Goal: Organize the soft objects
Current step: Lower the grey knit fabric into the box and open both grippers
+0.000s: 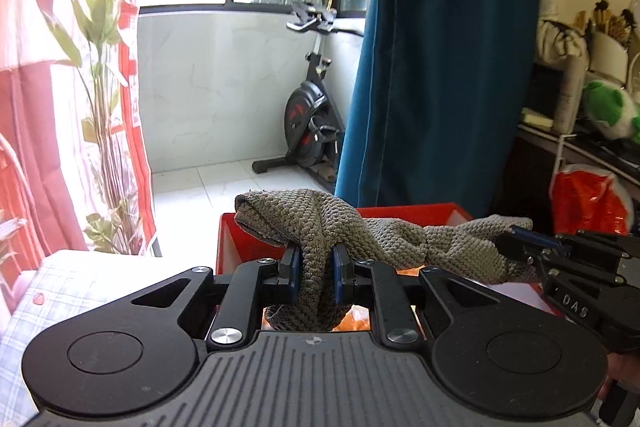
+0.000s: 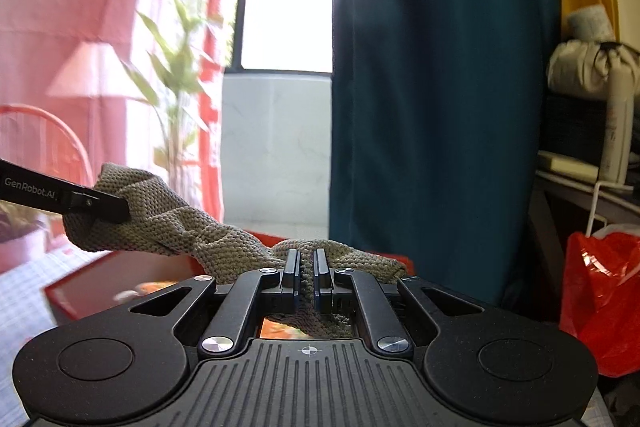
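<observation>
A grey-green knitted cloth point(image 1: 384, 231) hangs stretched between both grippers, above a red bin point(image 1: 412, 213). My left gripper point(image 1: 316, 269) is shut on one end of the cloth, whose bunched fabric drapes over the blue pads. The right gripper point(image 1: 516, 241) comes in from the right in the left wrist view and pinches the other end. In the right wrist view my right gripper point(image 2: 306, 269) is shut on the cloth point(image 2: 180, 227), and the left gripper's finger point(image 2: 96, 205) clamps its far left end. The red bin point(image 2: 120, 279) lies below, with something orange inside it.
A checked cloth surface point(image 1: 80, 287) lies at the lower left. Behind stand a teal curtain point(image 1: 440, 67), a red-and-white curtain with a plant point(image 1: 104, 107), an exercise bike point(image 1: 312, 115), a cluttered shelf point(image 1: 580, 107) and a red plastic bag point(image 2: 604, 287) on the right.
</observation>
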The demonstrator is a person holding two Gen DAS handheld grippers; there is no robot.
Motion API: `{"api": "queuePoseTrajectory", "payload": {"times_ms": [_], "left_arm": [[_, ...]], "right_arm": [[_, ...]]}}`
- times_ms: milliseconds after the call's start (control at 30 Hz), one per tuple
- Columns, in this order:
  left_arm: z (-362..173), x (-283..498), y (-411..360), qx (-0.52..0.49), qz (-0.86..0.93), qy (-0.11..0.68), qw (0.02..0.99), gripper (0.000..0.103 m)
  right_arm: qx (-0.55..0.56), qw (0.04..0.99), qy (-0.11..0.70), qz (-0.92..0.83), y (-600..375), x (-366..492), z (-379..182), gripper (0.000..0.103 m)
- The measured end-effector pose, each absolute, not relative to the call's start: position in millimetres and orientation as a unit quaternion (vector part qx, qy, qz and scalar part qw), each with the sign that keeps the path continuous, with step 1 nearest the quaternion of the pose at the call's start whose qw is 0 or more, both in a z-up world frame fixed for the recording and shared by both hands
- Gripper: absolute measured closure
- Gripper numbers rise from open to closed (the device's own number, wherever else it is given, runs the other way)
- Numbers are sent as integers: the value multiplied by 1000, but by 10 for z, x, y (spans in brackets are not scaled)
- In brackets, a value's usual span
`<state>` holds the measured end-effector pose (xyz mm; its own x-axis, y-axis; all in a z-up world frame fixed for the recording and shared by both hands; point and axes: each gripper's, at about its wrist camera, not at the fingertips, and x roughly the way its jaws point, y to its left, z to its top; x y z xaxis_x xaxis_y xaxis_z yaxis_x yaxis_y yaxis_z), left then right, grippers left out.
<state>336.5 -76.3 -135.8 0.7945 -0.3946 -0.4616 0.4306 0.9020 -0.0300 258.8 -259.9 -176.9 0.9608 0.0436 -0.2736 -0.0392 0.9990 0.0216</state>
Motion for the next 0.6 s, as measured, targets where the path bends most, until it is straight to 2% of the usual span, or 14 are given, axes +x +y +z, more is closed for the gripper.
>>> {"api": "queuePoseTrajectory", "payload": {"times_ms": [33, 67, 100, 167, 233, 600], "left_arm": [[-1398, 3443, -809, 42, -226, 240, 943, 83], [-1445, 3475, -802, 49, -233, 250, 939, 76], [-1487, 3532, -831, 56, -237, 260, 935, 72], [-1552, 3531, -843, 71, -241, 265, 931, 52], [-1571, 3461, -808, 78, -248, 260, 930, 43], [-1504, 2970, -245, 10, -242, 286, 927, 43]], "right_arm": [[10, 988, 151, 19, -2598, 2668, -1806, 96], [11, 986, 163, 17, -2592, 2737, -1845, 95], [13, 984, 176, 15, -2603, 2808, -1885, 88], [19, 981, 193, 22, -2607, 2865, -1958, 77], [15, 981, 190, 30, -2575, 2809, -2000, 75], [60, 981, 182, 41, -2535, 2232, -1951, 74]]}}
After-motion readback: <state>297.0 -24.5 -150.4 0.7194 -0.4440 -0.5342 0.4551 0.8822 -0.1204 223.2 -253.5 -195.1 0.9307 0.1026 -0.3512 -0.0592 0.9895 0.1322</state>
